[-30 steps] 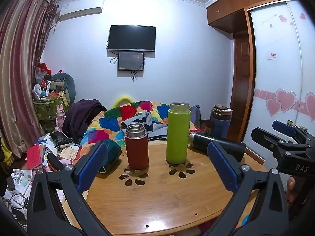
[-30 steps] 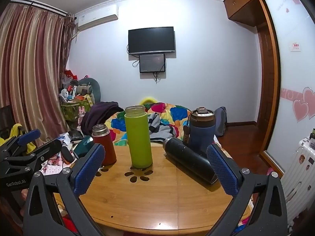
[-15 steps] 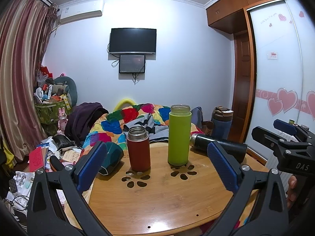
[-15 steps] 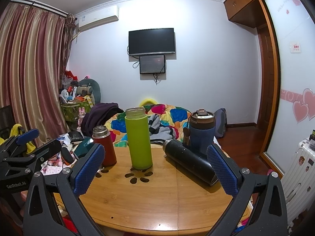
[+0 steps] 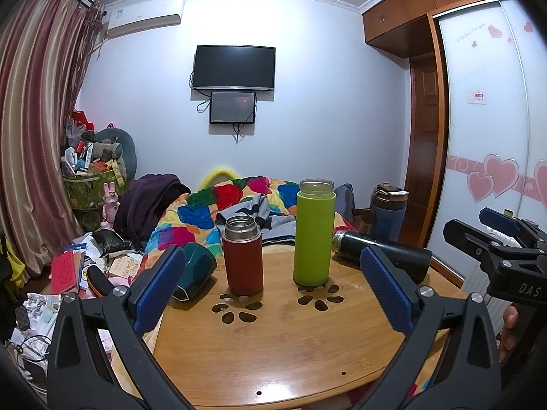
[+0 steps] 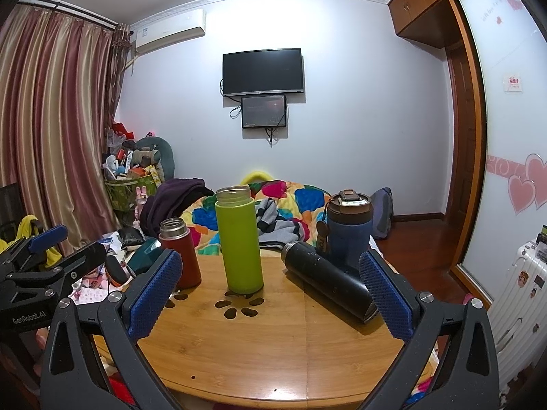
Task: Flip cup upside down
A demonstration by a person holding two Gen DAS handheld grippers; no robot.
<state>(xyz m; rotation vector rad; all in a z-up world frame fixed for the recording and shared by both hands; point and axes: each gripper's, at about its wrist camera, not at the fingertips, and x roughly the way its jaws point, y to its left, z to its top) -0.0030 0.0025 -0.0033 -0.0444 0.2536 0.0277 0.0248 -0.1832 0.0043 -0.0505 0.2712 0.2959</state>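
Since a second ago your left gripper has drifted slightly; the cups haven't moved. Both it and your right gripper hold their fingers spread, empty. Red cup stands upright on the worktop, beside the green bottle.

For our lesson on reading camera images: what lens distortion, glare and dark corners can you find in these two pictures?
Left wrist view: the wardrobe door and curtain bow outward, black corners ring the frame, and the wall around the air conditioner is washed out. Right wrist view: the same bowing and dark corners, with a soft sheen on the table; the green bottle looks sharp.
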